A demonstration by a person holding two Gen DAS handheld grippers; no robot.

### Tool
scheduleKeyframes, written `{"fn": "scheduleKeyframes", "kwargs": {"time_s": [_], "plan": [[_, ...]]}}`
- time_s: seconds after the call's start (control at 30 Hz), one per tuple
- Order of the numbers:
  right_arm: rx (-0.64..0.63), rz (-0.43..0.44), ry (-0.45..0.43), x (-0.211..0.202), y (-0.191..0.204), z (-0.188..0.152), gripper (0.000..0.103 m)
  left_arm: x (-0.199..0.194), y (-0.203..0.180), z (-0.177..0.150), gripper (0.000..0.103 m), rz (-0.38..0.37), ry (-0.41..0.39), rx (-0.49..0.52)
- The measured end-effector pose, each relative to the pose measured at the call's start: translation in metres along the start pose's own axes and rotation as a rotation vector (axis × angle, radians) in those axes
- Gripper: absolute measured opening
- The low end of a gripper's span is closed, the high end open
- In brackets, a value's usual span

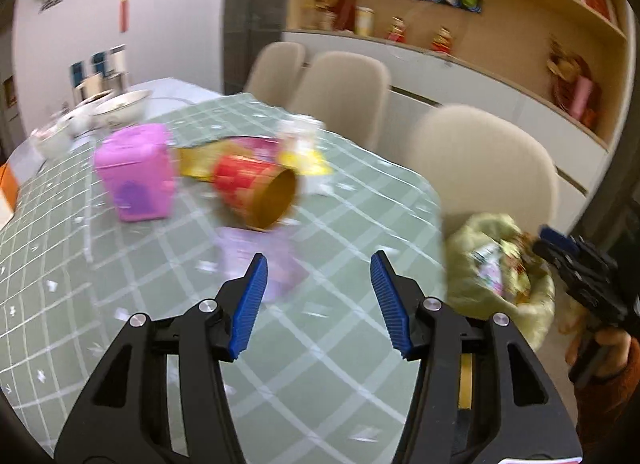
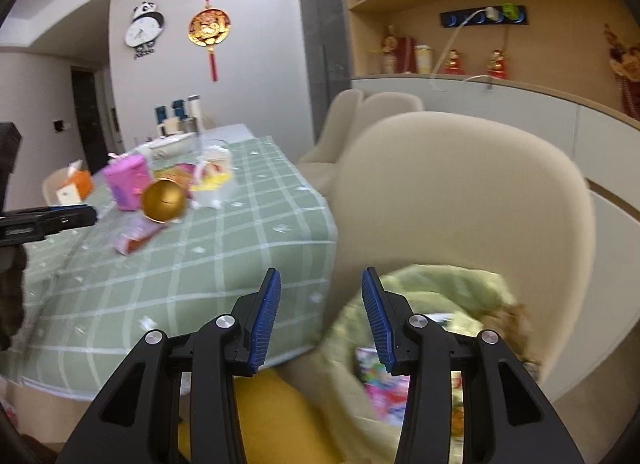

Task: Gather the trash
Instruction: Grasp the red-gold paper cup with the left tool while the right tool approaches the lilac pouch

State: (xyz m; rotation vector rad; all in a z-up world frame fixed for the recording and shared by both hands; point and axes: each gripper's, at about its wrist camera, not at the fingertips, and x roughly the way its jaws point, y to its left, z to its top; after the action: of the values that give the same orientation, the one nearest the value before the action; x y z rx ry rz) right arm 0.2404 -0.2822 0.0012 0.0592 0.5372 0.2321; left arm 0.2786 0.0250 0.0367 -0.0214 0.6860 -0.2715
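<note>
Left gripper (image 1: 318,278): jaws apart, nothing between the blue pads, pointing forward and downward. Right gripper (image 2: 321,296): jaws apart, nothing between the pads, also angled downward. In the left wrist view the right gripper appears at the far right, gripped by a hand (image 1: 600,348) in an orange-brown sleeve.

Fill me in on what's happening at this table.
A person is clearing trash with two handheld grippers. The left gripper is open and empty over the green checked tablecloth, facing the red-and-gold can lying on its side and the pink box. The right gripper, also open and empty, hangs by the light green trash bag on the chair.
</note>
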Motion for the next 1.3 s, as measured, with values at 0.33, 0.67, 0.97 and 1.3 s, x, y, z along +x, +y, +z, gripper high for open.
{"fn": "scheduleKeyframes", "kwargs": {"time_s": [0.33,0.67,0.97,1.3], "plan": [[-0.065,0.038,0.020,0.030,0.056,0.011,0.054,0.059,0.066,0.033,0.057,-0.051,-0.010,-0.164],[-0.143,-0.016,0.080,0.044,0.081,0.016,0.054,0.103,0.053,0.043,0.011,0.080,0.048,-0.041],[-0.146,0.074,0.123,0.070,0.121,0.020,0.054,0.034,0.103,0.009,0.003,0.100,0.027,-0.026],[-0.190,0.197,0.273,0.123,0.191,0.022,0.054,0.005,0.152,-0.029,0.003,0.026,0.077,-0.124]]}}
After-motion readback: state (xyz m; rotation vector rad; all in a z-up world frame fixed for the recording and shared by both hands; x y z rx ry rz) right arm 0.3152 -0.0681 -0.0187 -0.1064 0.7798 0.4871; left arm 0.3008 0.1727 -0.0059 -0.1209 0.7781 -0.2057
